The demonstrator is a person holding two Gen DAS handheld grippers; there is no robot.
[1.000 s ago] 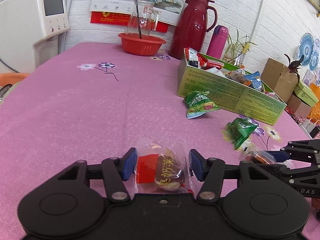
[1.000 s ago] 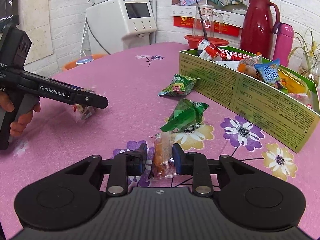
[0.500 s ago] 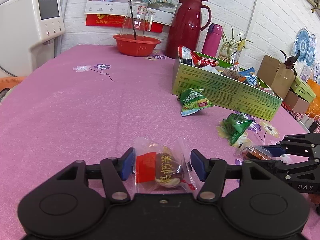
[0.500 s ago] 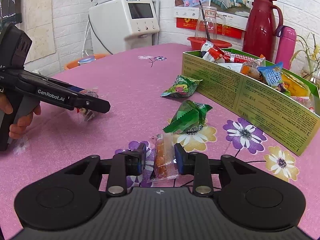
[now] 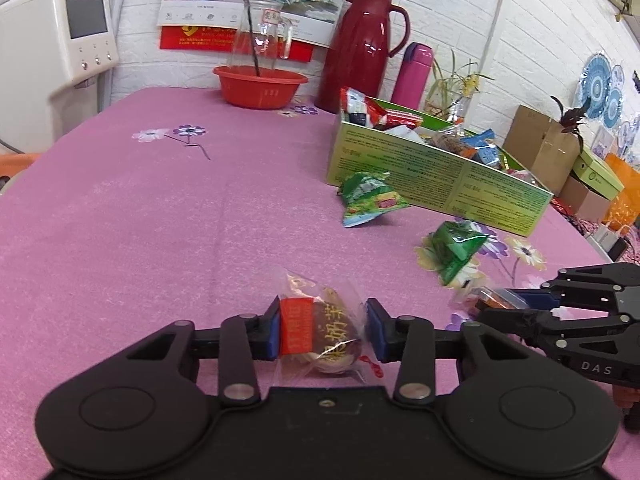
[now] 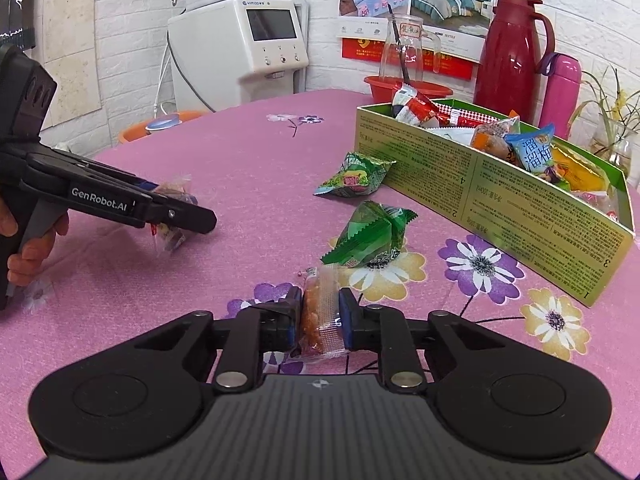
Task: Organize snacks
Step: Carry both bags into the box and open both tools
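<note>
Snacks sit between both sets of jaws, which have just been closing: your left gripper (image 5: pixel 322 330) clamps a clear-wrapped brown cake (image 5: pixel 328 332) with a red label, and your right gripper (image 6: pixel 320 316) pinches a clear packet of orange nuts (image 6: pixel 318 320). Lift each straight off the pink tablecloth (image 5: pixel 140 220) before you carry it to the green box (image 6: pixel 500 196). Two green packets (image 6: pixel 372 240) lie loose beside the box.
</note>
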